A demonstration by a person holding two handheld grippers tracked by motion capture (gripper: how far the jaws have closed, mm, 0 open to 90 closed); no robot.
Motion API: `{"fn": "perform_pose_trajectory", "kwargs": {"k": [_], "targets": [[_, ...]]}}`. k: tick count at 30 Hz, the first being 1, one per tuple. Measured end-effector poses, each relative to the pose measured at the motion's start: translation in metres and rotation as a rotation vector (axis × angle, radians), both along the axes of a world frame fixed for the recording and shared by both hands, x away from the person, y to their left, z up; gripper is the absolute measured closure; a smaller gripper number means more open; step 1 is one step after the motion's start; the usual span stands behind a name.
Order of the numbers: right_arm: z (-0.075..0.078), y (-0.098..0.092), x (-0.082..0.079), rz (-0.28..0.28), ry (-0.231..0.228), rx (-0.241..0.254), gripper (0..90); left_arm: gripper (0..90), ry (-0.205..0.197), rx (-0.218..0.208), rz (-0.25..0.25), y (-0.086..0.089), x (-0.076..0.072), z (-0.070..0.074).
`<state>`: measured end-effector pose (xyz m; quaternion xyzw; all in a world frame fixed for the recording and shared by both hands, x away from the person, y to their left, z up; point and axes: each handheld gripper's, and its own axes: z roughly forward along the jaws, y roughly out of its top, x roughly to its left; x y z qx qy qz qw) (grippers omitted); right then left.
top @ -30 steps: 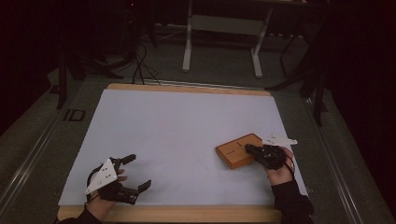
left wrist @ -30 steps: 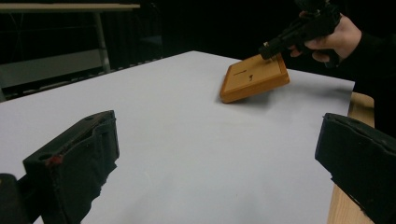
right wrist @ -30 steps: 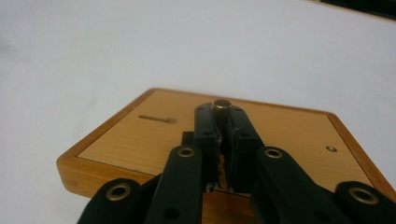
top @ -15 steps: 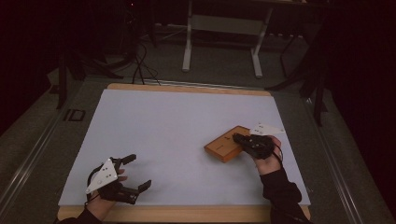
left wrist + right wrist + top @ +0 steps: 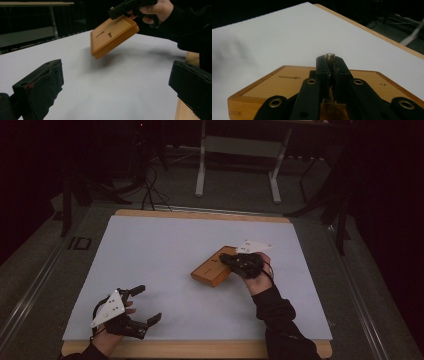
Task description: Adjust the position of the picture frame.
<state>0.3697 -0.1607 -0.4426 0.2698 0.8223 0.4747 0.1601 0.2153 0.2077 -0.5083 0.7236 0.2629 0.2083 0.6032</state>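
The right gripper [image 5: 235, 261], jaws clenched on a small metal peg [image 5: 330, 56] standing up from the wooden board [image 5: 212, 270], holds that board tilted clear of the white counter [image 5: 165, 250]. The board's long axis runs ahead of these jaws toward the left gripper [image 5: 145, 305], which rests with jaws released and nothing between them, the board well apart in front of them. Nearer by far is the right hand. Hidden by the jaws: how the peg joins the board. The board's underside cannot be made out.
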Motion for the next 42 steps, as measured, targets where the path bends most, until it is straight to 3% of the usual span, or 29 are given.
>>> {"fn": "perform_pose_trajectory", "kwargs": {"k": [12,22,28,42], "targets": [[-0.008,0.054,0.015,0.095,0.021,0.036,85.1,0.1,0.005,0.004,-0.008,0.000,0.000,-0.001],[-0.012,0.081,0.024,0.140,0.017,0.007,85.0,0.1,0.011,0.002,-0.009,0.001,0.000,-0.002],[-0.021,0.077,0.020,0.156,0.036,0.003,85.0,0.1,0.009,0.005,-0.014,0.000,0.000,-0.002],[-0.046,0.043,0.009,0.183,0.086,-0.040,84.9,0.0,0.014,0.014,-0.018,-0.003,0.000,-0.003]]}}
